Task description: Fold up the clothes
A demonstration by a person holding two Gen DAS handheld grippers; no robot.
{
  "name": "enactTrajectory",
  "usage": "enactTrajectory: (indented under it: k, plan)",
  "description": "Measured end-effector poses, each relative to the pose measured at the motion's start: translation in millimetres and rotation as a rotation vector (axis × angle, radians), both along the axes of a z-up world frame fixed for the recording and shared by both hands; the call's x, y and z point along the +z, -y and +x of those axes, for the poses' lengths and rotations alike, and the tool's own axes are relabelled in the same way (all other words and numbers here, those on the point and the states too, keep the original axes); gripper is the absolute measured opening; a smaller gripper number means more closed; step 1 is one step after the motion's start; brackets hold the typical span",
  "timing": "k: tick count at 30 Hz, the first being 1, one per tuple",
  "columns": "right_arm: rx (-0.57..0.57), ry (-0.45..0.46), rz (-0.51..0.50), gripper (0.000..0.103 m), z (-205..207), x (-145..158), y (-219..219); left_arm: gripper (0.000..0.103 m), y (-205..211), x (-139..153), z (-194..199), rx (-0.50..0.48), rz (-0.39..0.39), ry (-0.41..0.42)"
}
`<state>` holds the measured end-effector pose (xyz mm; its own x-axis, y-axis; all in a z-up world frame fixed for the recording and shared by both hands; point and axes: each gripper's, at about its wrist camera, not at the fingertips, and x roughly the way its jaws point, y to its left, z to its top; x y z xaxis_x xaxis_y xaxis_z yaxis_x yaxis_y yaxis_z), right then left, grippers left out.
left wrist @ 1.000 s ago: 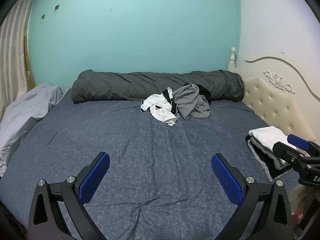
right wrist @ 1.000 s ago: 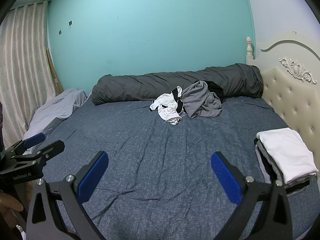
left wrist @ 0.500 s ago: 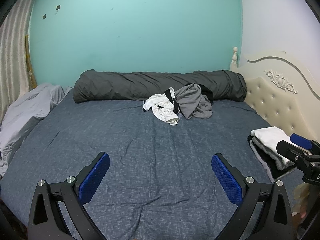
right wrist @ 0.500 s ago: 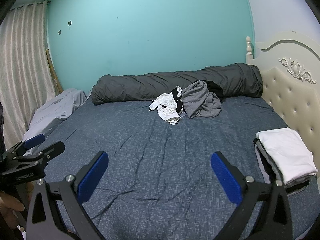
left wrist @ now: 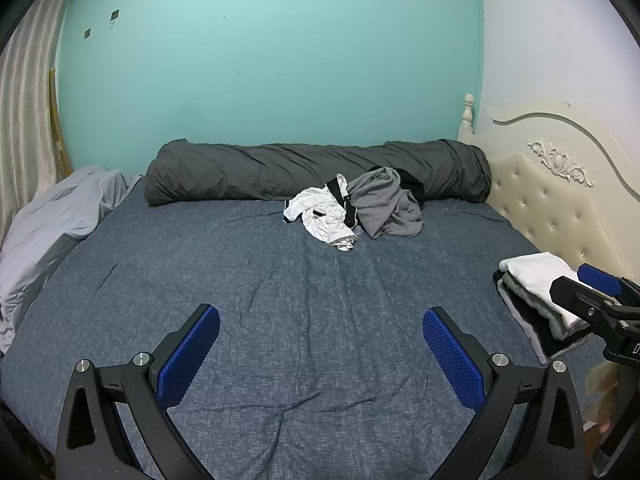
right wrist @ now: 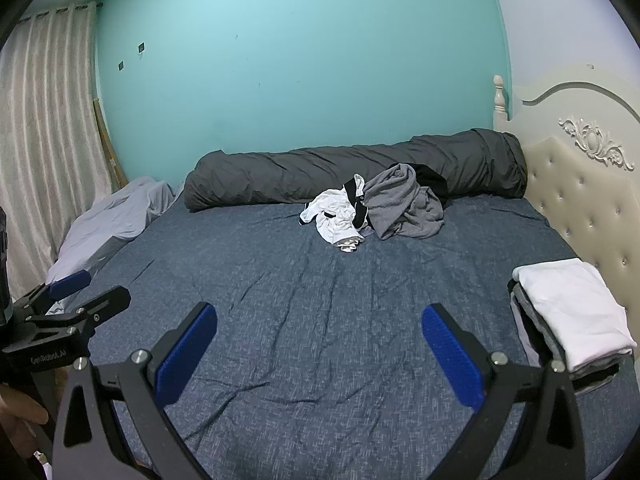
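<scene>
Clothes (left wrist: 354,210) lie crumpled against the bolster (left wrist: 316,170) across the bed (left wrist: 280,288); a folded stack (right wrist: 572,312) sits near the headboard (right wrist: 580,184). Left tool (left wrist: 320,350) and right tool (right wrist: 318,346) both gape wide, empty.

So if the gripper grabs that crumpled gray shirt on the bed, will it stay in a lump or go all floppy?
Probably floppy: the gray shirt lies in soft, slumped folds, so it would likely droop and unfurl. It looks light. It touches the white garment, so that might drag along.
</scene>
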<state>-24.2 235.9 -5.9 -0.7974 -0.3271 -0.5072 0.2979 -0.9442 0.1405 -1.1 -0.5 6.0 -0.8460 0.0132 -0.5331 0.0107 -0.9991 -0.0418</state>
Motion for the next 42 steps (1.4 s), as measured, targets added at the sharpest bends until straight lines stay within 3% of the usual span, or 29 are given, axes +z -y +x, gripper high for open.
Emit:
enactTrajectory:
  k: [42]
  plan:
    - [-0.015,0.008,0.002,0.103,-2.8,-6.8,-5.2,0.103,-4.0,-0.5,0.7,0.0,0.007,0.002]
